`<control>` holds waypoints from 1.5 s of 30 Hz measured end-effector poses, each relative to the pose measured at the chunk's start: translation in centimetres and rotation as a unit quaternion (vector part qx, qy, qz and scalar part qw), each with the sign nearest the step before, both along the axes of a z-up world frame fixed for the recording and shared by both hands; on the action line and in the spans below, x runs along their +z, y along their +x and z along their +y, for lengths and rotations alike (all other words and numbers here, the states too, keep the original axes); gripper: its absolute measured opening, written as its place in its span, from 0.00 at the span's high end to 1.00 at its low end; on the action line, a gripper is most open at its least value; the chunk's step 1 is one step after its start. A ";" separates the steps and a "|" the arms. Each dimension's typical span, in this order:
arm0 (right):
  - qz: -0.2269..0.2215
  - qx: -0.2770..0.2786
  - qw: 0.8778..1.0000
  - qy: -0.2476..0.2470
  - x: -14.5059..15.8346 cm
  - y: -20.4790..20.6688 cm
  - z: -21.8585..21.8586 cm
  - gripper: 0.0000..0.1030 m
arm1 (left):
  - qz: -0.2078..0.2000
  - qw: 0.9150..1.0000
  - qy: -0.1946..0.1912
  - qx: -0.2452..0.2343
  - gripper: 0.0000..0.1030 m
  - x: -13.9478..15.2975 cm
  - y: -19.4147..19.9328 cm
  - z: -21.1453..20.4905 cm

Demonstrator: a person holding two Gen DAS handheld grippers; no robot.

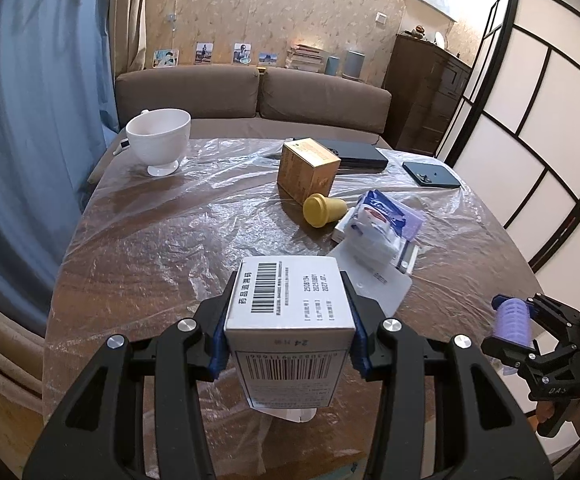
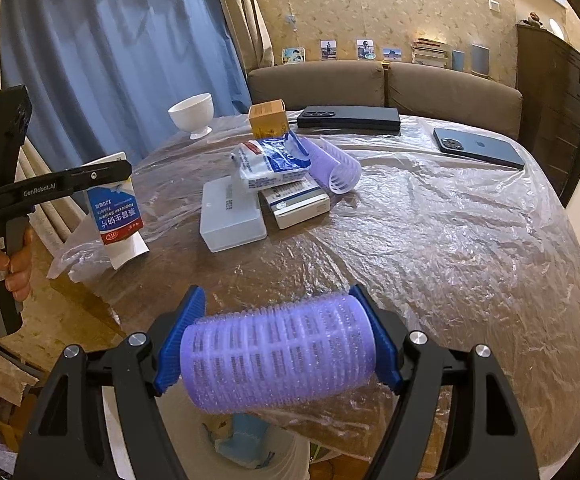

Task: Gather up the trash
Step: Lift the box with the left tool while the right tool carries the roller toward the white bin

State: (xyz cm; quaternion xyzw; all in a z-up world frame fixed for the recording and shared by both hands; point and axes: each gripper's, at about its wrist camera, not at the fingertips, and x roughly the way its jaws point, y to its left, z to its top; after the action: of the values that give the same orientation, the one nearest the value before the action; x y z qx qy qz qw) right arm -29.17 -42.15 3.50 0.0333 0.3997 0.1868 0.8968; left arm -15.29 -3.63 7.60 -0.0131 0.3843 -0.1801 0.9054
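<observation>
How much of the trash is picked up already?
Some is done: the white bin below the table edge already holds scraps. In hand: the left gripper clamps a medicine box, the right gripper a purple hair roller. Left: a tissue pack, another roller, small boxes, a yellow cup.

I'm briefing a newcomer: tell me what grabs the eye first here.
The left gripper clamps a white medicine box at the near table edge. The right gripper clamps a purple hair roller above a white bin. Mid-table, on the plastic sheet, sits a pile of packets.
</observation>
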 end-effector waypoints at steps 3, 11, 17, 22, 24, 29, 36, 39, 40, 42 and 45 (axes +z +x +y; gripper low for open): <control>-0.001 0.002 1.000 0.002 0.1 -0.4 0.1 0.29 | -0.001 1.000 -0.004 -0.001 0.54 0.1 -0.5 -0.1; -0.004 0.014 1.000 0.004 0.4 -1.7 0.5 0.29 | -0.005 1.000 -0.010 -0.008 0.54 0.8 -2.1 -0.6; 0.000 0.019 1.000 0.007 0.3 -2.8 0.7 0.29 | -0.002 1.000 -0.003 -0.018 0.54 0.6 -3.5 -1.4; 0.005 0.027 1.000 0.009 0.2 -3.8 0.8 0.29 | 0.007 1.000 -0.001 -0.023 0.54 0.2 -4.5 -2.0; 0.006 0.030 0.999 0.010 0.2 -4.2 0.9 0.29 | 0.009 1.000 -0.001 -0.025 0.54 0.1 -4.8 -2.2; 0.011 0.035 0.999 0.016 0.0 -5.2 1.0 0.29 | 0.013 0.999 0.001 -0.029 0.54 -0.1 -5.6 -2.7; 0.018 0.046 0.999 0.018 -0.4 -6.6 1.4 0.29 | 0.019 0.999 0.004 -0.034 0.54 -0.4 -7.0 -3.5; 0.023 0.047 0.998 0.019 -0.6 -7.0 1.4 0.29 | 0.021 0.999 0.006 -0.036 0.54 -0.5 -7.4 -3.8; 0.025 0.047 0.998 0.019 -0.7 -7.1 1.4 0.29 | 0.021 0.999 0.006 -0.036 0.54 -0.5 -7.7 -3.8; 0.026 0.048 0.998 0.019 -0.7 -7.5 1.4 0.29 | 0.023 0.999 0.005 -0.038 0.54 -0.6 -8.0 -4.0; 0.028 0.050 0.998 0.020 -0.8 -8.0 1.5 0.29 | 0.027 0.999 0.005 -0.040 0.54 -0.8 -8.6 -4.2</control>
State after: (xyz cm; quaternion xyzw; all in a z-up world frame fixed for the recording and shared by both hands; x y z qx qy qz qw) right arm -37.13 -40.62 2.68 0.0361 0.4224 0.2385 0.8737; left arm -23.93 -7.80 6.78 0.0016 0.4097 -0.2137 0.8868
